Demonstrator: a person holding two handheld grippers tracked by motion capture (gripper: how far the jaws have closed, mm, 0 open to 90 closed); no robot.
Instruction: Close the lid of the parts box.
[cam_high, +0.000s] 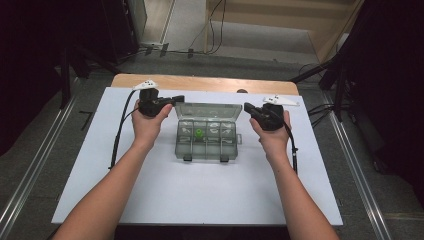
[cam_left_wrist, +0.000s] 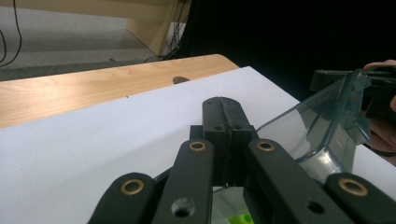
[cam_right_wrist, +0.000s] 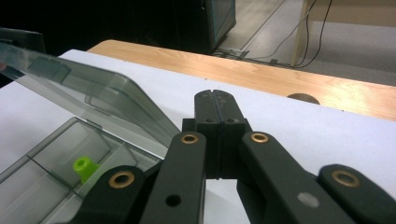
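A white sheet covers the wooden table (cam_high: 205, 82). Toward its far edge sits the clear grey plastic compartment box (cam_high: 206, 139), lid (cam_high: 208, 110) already raised, small green piece (cam_high: 198, 133) inside. Left gripper (cam_high: 178, 99) and right gripper (cam_high: 248, 107) flank the lid, jaws pressed together, empty. The right gripper view shows that the piece (cam_right_wrist: 84, 167) is a hollow tube.

The compartment box (cam_high: 206, 139) is smoky, see-through grey, and the small piece (cam_high: 198, 133) inside it is bright green. Both grippers are black with brass-coloured rivets, over a white surface (cam_high: 200, 195) edged in pale wood.
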